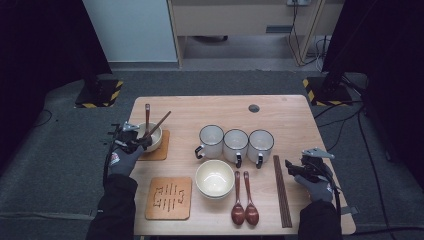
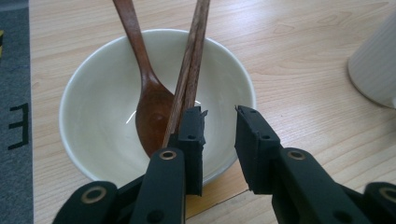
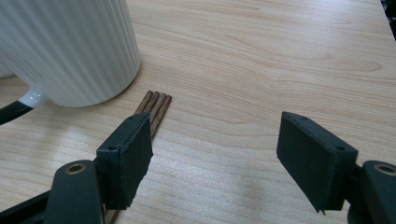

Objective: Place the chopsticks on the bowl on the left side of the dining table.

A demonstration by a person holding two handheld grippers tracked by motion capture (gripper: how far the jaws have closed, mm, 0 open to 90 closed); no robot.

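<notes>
The left gripper (image 2: 219, 116) is hovering low over the near rim of the cream bowl (image 2: 100, 116), which is sitting on a wooden coaster (image 1: 161, 151) at the table's left side. Its jaws are standing a little apart with nothing pinched between them; the pair of chopsticks (image 2: 189, 74) is leaning in the bowl just against the outer face of one jaw, beside the wooden spoon (image 2: 152, 109), not inside the gap. To take the sticks cleanly, the gripper is probably needing to slide sideways until both sticks are sitting between the pads, then close on them together so that neither is rolling free. Catching the spoon as well would be the thing to avoid, since its bowl end is lying right next to them.

Over on the right, the right gripper (image 3: 215, 154) is waiting with jaws wide apart and empty above the table (image 3: 280, 60), the spare chopsticks (image 3: 156, 107) lying flat by one jaw and a ribbed white mug (image 3: 70, 46) just beyond
</notes>
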